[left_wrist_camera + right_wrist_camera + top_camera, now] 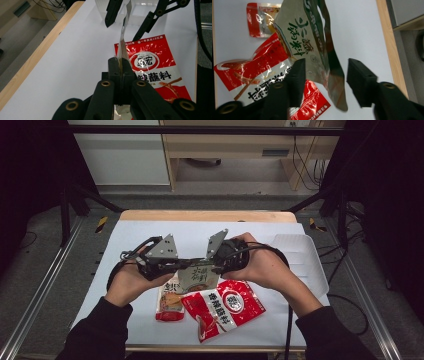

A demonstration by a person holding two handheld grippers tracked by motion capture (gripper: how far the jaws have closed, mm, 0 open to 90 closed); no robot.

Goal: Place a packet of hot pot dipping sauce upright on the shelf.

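Green-and-tan sachet (312, 47) hangs in the air between both hands above the white worktop (140, 235), over a large red sauce packet (226, 307) and a smaller red pouch (169, 304). Left tool (120, 65) pinched tight on one edge of the sachet. Right tool (325, 72) part-open, jaws standing either side of the opposite edge, pads not yet pressing; a white tray (300, 255) sits just to the right.

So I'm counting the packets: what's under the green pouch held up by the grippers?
Under the green pouch lie a big red sachet and a smaller red packet. Anything beneath the sachet is covered.
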